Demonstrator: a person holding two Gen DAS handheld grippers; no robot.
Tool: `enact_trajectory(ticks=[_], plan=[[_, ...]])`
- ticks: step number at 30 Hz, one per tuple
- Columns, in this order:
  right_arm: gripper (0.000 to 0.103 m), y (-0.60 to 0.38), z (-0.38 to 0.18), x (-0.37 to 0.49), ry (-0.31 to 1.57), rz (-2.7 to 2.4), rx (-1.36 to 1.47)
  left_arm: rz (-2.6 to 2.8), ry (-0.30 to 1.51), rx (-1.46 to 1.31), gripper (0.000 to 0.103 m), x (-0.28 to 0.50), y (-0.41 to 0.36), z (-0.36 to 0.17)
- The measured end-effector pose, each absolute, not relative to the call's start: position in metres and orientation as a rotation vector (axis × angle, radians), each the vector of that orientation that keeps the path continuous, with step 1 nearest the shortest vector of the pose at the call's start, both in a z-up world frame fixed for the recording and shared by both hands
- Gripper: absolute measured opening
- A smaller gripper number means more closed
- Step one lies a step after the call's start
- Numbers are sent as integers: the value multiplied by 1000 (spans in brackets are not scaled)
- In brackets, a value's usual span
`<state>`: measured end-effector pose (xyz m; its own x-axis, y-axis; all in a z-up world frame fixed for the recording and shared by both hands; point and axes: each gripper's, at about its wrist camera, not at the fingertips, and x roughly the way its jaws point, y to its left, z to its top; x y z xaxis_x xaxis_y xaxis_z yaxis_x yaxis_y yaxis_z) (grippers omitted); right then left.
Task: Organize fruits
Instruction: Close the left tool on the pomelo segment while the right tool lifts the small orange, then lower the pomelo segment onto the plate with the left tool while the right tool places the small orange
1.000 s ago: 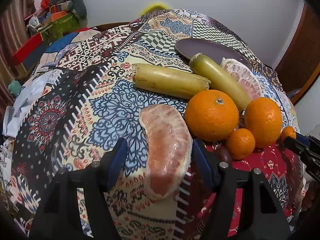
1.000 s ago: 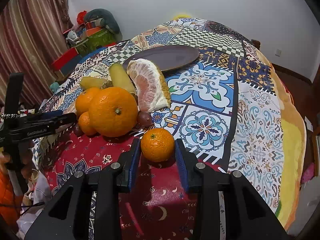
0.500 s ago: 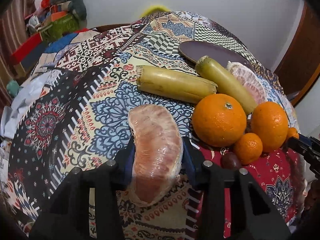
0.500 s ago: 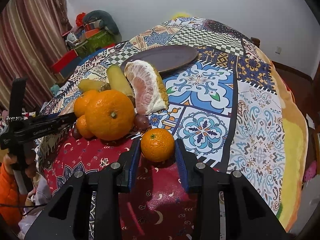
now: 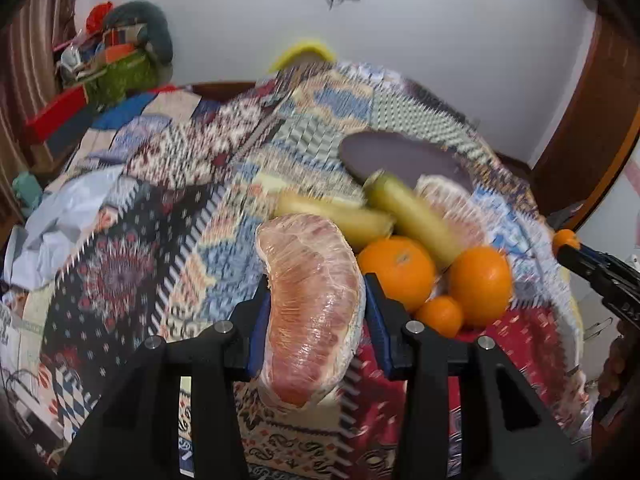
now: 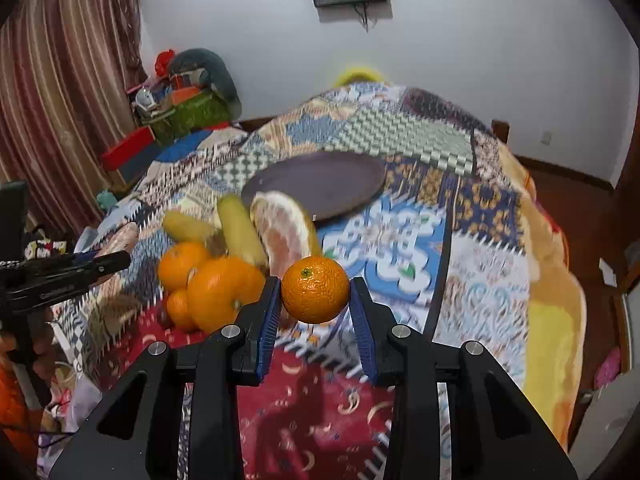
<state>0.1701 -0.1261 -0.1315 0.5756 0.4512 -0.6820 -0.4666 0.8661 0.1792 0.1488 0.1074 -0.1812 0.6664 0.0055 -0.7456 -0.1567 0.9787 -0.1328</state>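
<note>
My left gripper (image 5: pixel 314 312) is shut on a plastic-wrapped pink pomelo segment (image 5: pixel 312 304) and holds it above the table. My right gripper (image 6: pixel 315 300) is shut on a small mandarin (image 6: pixel 315 289), also lifted off the cloth. A dark brown plate (image 6: pixel 316 188) lies further back; it also shows in the left wrist view (image 5: pixel 396 156). Two bananas (image 5: pixel 412 212), a second pomelo piece (image 6: pixel 284 232), two oranges (image 5: pixel 396 270) and a small mandarin (image 5: pixel 439 316) lie in a cluster in front of the plate.
The table wears a patchwork cloth (image 6: pixel 472 280) that drops off at the right edge. A pile of boxes and bags (image 6: pixel 188 100) stands by the far wall beside a striped curtain (image 6: pixel 60 100). The right gripper shows at the left view's right edge (image 5: pixel 600 276).
Both grippers have risen from the table with their fruit. The left one closed on the pomelo segment a second ago; the mandarin has left the cloth.
</note>
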Motion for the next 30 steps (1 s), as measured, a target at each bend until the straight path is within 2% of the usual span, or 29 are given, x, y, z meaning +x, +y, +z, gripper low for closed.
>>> enact_trajectory(ticks=[12,20,30], plan=[[32,-115,-88,191,640,535,-44,27,678,-173,43,180,89,-125],[32,-104,-69,211,548,539,-55,6,631,-182,43,209,85,-113],[32,-90,-75,252,532,530,-61,4,610,-164,43,256,85,-111]])
